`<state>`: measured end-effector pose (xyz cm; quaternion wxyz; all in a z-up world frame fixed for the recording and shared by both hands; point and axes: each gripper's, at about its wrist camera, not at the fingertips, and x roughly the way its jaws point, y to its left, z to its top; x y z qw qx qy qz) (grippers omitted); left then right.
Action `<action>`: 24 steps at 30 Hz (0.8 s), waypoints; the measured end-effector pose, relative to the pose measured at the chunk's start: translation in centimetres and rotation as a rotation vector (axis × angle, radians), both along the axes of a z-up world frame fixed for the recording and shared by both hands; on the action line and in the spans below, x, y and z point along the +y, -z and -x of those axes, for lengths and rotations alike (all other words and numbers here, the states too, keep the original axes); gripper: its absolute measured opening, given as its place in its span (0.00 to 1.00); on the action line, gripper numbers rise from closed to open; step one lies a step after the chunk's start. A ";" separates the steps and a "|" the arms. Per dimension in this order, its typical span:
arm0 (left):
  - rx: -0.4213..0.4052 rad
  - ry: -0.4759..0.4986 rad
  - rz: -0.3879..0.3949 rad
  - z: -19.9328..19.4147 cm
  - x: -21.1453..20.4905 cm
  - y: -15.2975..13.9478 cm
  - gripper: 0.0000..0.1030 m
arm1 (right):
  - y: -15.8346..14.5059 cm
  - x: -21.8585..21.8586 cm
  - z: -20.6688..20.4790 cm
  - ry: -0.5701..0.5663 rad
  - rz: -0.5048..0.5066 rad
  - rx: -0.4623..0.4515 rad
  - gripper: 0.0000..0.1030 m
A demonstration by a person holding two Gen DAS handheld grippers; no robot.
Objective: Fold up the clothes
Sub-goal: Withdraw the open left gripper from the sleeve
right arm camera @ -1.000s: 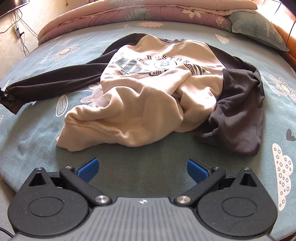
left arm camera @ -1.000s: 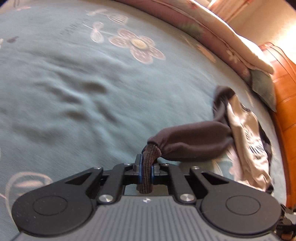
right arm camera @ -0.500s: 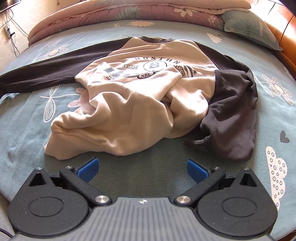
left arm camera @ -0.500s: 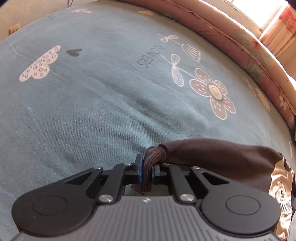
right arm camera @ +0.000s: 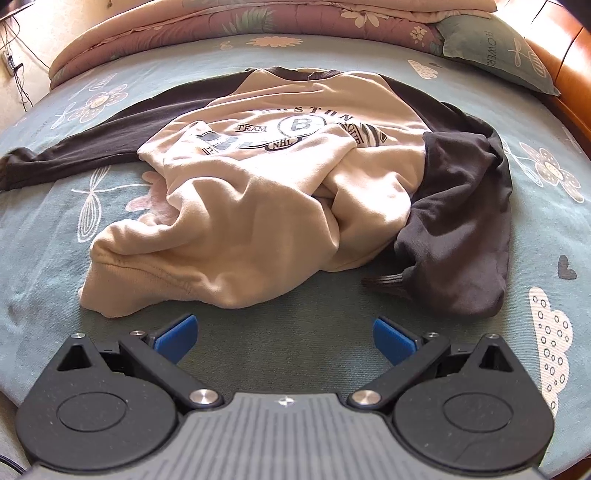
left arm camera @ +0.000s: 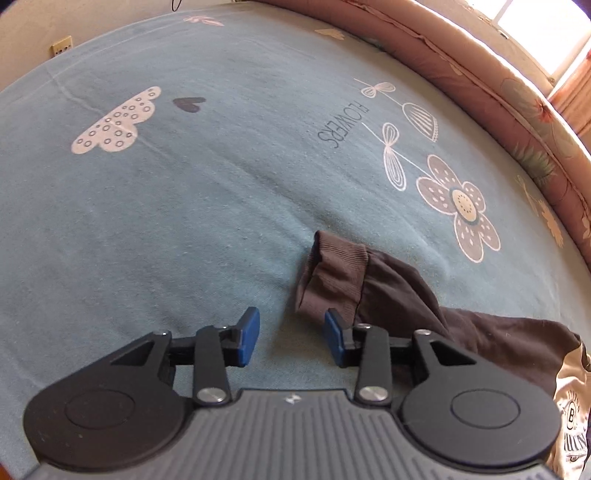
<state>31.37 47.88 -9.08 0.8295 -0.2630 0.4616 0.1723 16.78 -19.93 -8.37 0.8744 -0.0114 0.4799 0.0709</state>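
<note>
- The left gripper [left arm camera: 291, 336] hovers low over the teal bedsheet [left arm camera: 207, 206] with its blue-padded jaws spread part-way apart and nothing between them.
- The ribbed cuff [left arm camera: 332, 280] of the sweatshirt's dark brown left sleeve [left arm camera: 461, 325] lies flat on the sheet just ahead of the right-hand blue pad, which overlaps its near edge in this view; whether pad and cloth touch cannot be told.
- That sleeve runs off to the right of the left wrist view, where a sliver of the cream body with its printed crest shows at the frame edge.
- The right gripper [right arm camera: 284, 334] has its jaws wide open and empty, held above bare sheet just short of the garment's near hem.
- The sweatshirt [right arm camera: 266, 192] lies crumpled in the middle of the bed, cream front up, with a "BOSTON" team print [right arm camera: 291, 129] partly buckled by folds.
- Its hem is bunched toward the right gripper at the left side.
- The sleeve on the left of the right wrist view is stretched out straight across the sheet toward the bed's edge.
- The other sleeve [right arm camera: 465, 221] is doubled back on itself in a heap at the right, its ribbed cuff [right arm camera: 384, 284] poking out toward the centre.
- A rolled floral quilt [right arm camera: 229, 26] and a teal pillow [right arm camera: 495, 48] lie along the far side of the bed, next to an orange wooden headboard [right arm camera: 572, 74].
</note>
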 end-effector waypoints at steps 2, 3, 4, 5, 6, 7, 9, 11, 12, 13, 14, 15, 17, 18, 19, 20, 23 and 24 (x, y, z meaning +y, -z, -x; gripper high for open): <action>-0.002 0.013 -0.001 0.6 -0.5 -0.4 0.38 | -0.1 0.0 0.2 -0.003 -0.004 -0.003 1.00; -0.003 0.026 0.001 0.8 -0.9 -0.5 0.38 | -0.1 0.0 0.3 -0.004 -0.007 -0.005 1.00; -0.002 0.044 0.000 1.0 -1.6 -0.7 0.39 | -0.2 0.0 0.4 -0.006 -0.010 -0.008 1.00; -0.005 0.062 -0.004 1.2 -2.3 -0.9 0.39 | -0.4 0.0 0.5 -0.006 -0.012 -0.011 1.00; -0.007 0.091 -0.006 1.4 -3.5 -1.2 0.40 | -0.5 -0.1 0.7 -0.006 -0.014 -0.016 1.00; -0.010 0.122 -0.008 1.5 -4.6 -1.4 0.42 | -0.6 -0.2 0.9 -0.006 -0.017 -0.020 1.00; -0.015 0.190 -0.015 1.8 -7.3 -1.8 0.42 | -0.9 -0.5 1.3 0.000 -0.023 -0.028 1.00; -0.022 0.270 -0.027 2.0 -10.6 -2.3 0.42 | -1.1 -1.1 1.7 0.011 -0.035 -0.035 1.00; -0.025 0.312 -0.028 2.0 -12.3 -2.5 0.43 | -1.1 -1.6 1.9 0.020 -0.045 -0.036 1.00; -0.032 0.362 -0.027 2.2 -14.2 -2.9 0.43 | -1.2 -2.0 2.1 0.030 -0.056 -0.037 1.00; -0.041 0.404 -0.026 2.4 -16.1 -3.2 0.44 | -1.2 -2.9 2.4 0.045 -0.074 -0.038 1.00; -0.048 0.450 -0.023 2.5 -18.0 -3.6 0.45 | -1.1 -3.7 2.7 0.060 -0.094 -0.039 1.00; -0.062 0.548 -0.021 3.0 -22.2 -4.1 0.49 | -1.1 -5.5 3.3 0.090 -0.132 -0.040 1.00; -0.072 0.596 -0.022 3.2 -24.3 -4.3 0.50 | -1.0 -6.3 3.6 0.106 -0.151 -0.041 1.00; -0.080 0.643 -0.022 3.4 -26.5 -4.4 0.51 | -1.0 -7.2 3.9 0.121 -0.170 -0.042 1.00; -0.088 0.690 -0.022 3.7 -28.6 -4.5 0.51 | -1.0 -8.0 4.2 0.136 -0.190 -0.042 1.00; -0.114 0.798 -0.024 4.4 -34.8 -4.2 0.53 | -0.6 -11.0 5.0 0.180 -0.260 -0.037 1.00; -0.123 0.828 -0.027 4.8 -36.9 -4.1 0.53 | -0.3 -11.9 5.1 0.192 -0.290 -0.040 1.00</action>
